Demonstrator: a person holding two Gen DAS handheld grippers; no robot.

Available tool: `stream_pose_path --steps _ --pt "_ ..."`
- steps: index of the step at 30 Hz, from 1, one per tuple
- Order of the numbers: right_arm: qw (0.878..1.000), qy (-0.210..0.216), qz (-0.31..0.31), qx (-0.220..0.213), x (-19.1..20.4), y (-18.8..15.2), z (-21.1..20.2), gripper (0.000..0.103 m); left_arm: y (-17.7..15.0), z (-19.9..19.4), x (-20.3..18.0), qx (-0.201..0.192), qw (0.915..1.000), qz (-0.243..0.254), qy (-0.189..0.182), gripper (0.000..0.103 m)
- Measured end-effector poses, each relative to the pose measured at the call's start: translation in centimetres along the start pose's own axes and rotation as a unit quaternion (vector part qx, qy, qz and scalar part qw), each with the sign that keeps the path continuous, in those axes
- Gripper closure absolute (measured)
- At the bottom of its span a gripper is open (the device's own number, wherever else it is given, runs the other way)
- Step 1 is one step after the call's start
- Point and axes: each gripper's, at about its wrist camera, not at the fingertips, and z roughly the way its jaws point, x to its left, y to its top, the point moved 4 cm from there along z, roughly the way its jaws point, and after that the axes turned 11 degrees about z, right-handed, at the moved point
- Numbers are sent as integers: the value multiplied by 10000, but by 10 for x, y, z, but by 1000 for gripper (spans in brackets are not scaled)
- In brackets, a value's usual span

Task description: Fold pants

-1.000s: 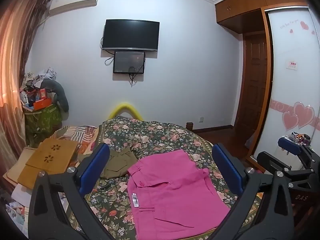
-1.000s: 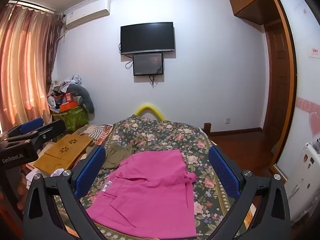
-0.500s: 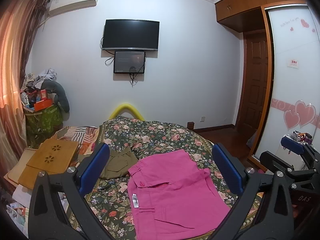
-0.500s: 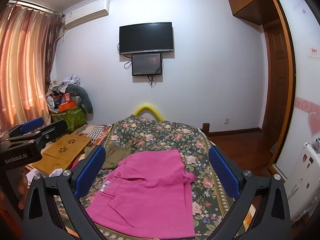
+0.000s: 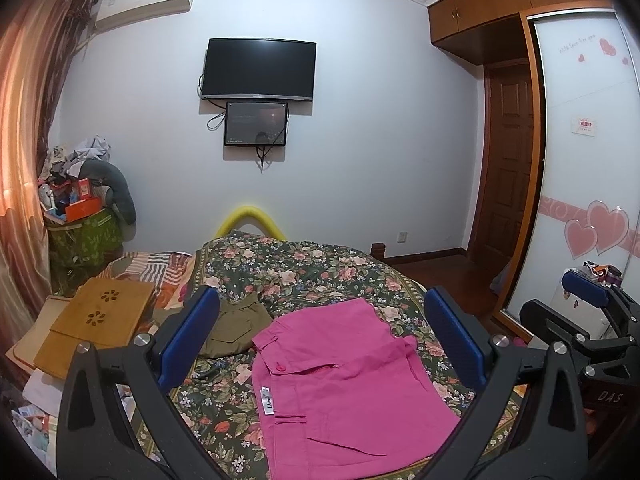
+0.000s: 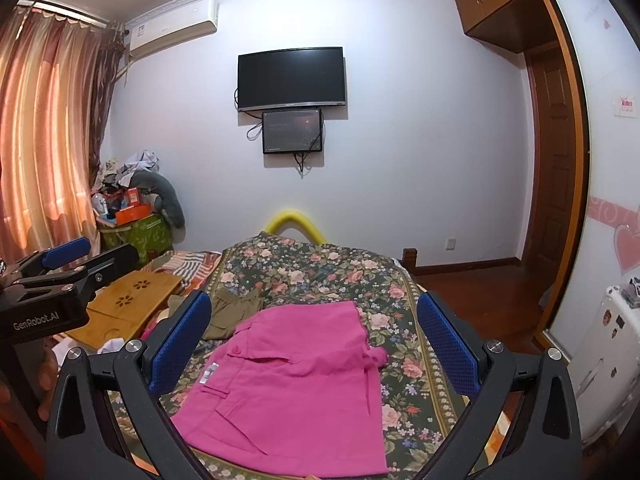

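Bedroom scene, both wrist views. The pink pants (image 5: 340, 384) lie on the floral bedspread (image 5: 320, 272), toward the near end of the bed, in what looks like a compact, partly folded rectangle; the waistband with its button (image 5: 280, 367) and the white label (image 5: 267, 400) face the 9 o'clock side in the left wrist view. The left tool (image 5: 320, 340) is held above the cloth with its blue pads spread wide and nothing between them. The right tool (image 6: 314, 340) is likewise spread and empty, also clear of the fabric.

Risks, as judged from this arrangement:
- A small bunched flap (image 6: 376, 358) sticks out at the 3 o'clock edge of the pants in the right wrist view; a pinch there would probably lift one layer only, and the stack beneath would slide apart.
- The cloth looks soft and the bedspread yielding, so a downward pinch may gather bedspread along with the pants (a likely cause of a dragged, wrinkled fold).
- An olive garment (image 5: 236, 328) lies just beside the pants at about 10 o'clock; a low sweep of the left tool could catch it.
- The near hem sits close to the bed's edge, so a pull toward 6 o'clock might draw the pants off the bed.
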Motion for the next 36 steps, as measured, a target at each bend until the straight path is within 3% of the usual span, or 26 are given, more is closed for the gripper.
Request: stream_pose_path --steps 36 --pt "10000 -65 20 11 -3 5 -2 1 0 -2 -6 -31 9999 87 -40 0"
